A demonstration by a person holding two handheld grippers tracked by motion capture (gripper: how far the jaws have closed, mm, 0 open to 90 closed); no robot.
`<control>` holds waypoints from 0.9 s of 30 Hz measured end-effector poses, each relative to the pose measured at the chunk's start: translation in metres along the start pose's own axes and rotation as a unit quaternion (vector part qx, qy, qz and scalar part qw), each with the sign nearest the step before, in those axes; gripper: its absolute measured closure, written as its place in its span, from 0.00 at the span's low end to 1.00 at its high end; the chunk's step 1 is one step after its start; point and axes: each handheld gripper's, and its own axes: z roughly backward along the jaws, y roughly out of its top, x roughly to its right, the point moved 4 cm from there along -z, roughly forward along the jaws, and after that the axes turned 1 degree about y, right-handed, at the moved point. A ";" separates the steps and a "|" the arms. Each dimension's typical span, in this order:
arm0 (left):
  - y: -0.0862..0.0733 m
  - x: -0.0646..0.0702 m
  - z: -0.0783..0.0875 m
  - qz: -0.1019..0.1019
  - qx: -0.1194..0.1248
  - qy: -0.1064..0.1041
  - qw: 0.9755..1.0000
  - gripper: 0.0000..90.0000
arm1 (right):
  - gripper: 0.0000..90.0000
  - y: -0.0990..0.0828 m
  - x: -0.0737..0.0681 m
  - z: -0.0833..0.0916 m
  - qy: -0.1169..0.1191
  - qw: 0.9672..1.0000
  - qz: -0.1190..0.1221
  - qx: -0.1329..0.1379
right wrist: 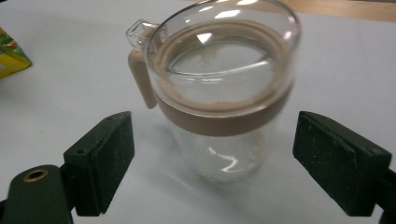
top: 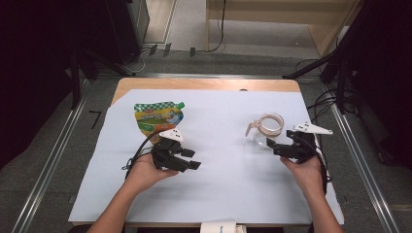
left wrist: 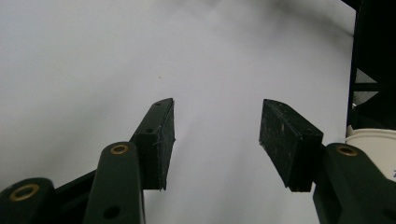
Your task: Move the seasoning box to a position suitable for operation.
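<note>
So the right gripper [top: 273, 145] is lined up on the clear jar [right wrist: 219, 102], which stands upright on the right side of the white sheet [top: 228, 184], tan lid [right wrist: 224, 116] on top and its handle pointing left. Jaws are spread wide with the jar sitting between them, pads not touching the glass yet. I'd push in a touch more and close on the body below the tan band, square on both sides, since glass is slippery and a skewed pinch could tip it. The left gripper [top: 192, 160] hovers over bare sheet, about half open and holding nothing, with the green pouch [top: 158, 116] lying just beyond it.
</note>
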 end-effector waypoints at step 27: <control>0.002 0.001 -0.003 0.005 0.002 -0.011 1.000 0.49 | 0.13 0.003 0.002 -0.052 -0.033 0.999 0.033 0.009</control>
